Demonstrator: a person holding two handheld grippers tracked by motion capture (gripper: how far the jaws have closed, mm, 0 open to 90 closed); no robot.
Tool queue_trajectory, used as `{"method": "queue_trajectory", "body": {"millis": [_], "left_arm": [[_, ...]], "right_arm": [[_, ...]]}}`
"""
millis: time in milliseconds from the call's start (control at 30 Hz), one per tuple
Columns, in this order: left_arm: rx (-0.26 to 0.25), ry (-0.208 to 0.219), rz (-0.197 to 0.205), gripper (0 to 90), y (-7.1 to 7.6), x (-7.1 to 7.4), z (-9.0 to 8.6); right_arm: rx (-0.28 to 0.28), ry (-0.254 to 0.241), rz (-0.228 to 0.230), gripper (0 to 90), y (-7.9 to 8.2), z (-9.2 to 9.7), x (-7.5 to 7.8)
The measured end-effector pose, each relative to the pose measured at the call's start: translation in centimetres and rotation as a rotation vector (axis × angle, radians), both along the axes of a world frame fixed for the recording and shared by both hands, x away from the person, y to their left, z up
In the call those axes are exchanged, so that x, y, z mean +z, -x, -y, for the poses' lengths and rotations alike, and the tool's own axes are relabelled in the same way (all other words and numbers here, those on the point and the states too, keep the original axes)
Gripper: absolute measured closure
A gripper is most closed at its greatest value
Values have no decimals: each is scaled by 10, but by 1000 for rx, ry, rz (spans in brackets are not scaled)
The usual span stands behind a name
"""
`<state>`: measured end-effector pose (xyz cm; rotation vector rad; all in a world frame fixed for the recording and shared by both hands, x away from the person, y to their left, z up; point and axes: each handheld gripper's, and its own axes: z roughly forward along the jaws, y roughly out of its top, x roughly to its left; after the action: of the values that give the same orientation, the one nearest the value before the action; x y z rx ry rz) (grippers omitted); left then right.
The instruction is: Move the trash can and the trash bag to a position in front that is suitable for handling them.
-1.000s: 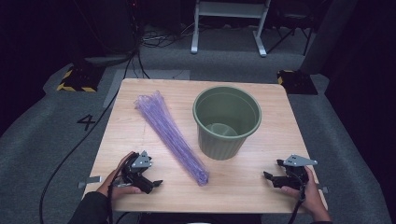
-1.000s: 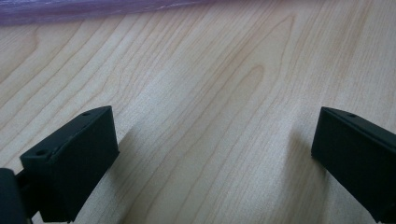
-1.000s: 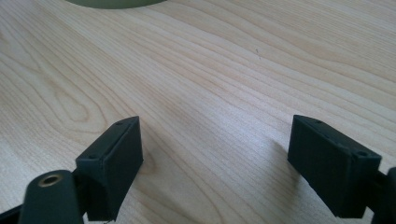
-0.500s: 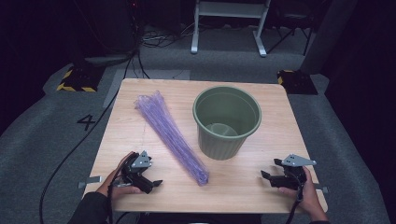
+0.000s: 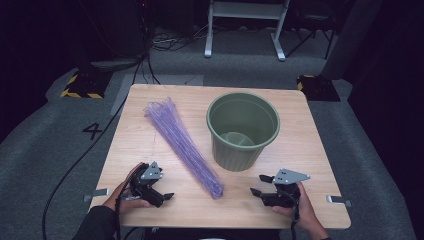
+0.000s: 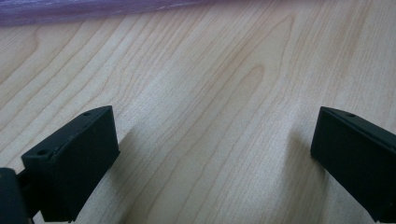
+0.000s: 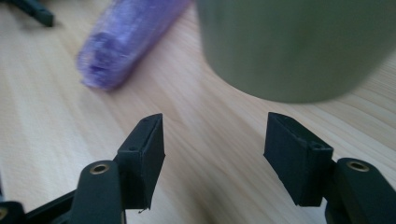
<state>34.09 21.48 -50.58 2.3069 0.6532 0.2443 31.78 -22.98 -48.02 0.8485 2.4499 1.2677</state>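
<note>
Grippers low at the near edge, straws and pot between them

Bundle of purple straws (image 5: 182,145) lies slantwise across the wooden table (image 5: 310,135), its far end toward the back left, its near end (image 7: 116,56) pointing at the front middle. Just beside it to the right stands the green pot (image 5: 243,131), upright, close to the bundle but not plainly touching it. The right gripper (image 5: 257,185) sits near the front edge, right of the bundle's near end and just in front of the pot; its jaws have just been closing, yet a clear gap of bare wood shows between them and nothing is gripped. The left gripper (image 5: 167,196) rests at the front left, jaws spread wide over bare table, with the bundle (image 6: 93,9) lying beyond them
</note>
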Motion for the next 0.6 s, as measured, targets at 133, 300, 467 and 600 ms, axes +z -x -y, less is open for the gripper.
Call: {"method": "queue_trajectory", "body": {"millis": [133,300,467,600], "left_arm": [[0,1,-1,6,0,0,0],[-2,1,-1,6,0,0,0],[0,0,-1,6,0,0,-1],[-4,0,0,6,0,0,-2]], "right_arm": [[49,5,-9,325,2,-18,-1],[92,0,-9,273,5,-39,1],[137,-2,-8,266,5,-59,0],[163,-2,1,266,6,-73,0]]}}
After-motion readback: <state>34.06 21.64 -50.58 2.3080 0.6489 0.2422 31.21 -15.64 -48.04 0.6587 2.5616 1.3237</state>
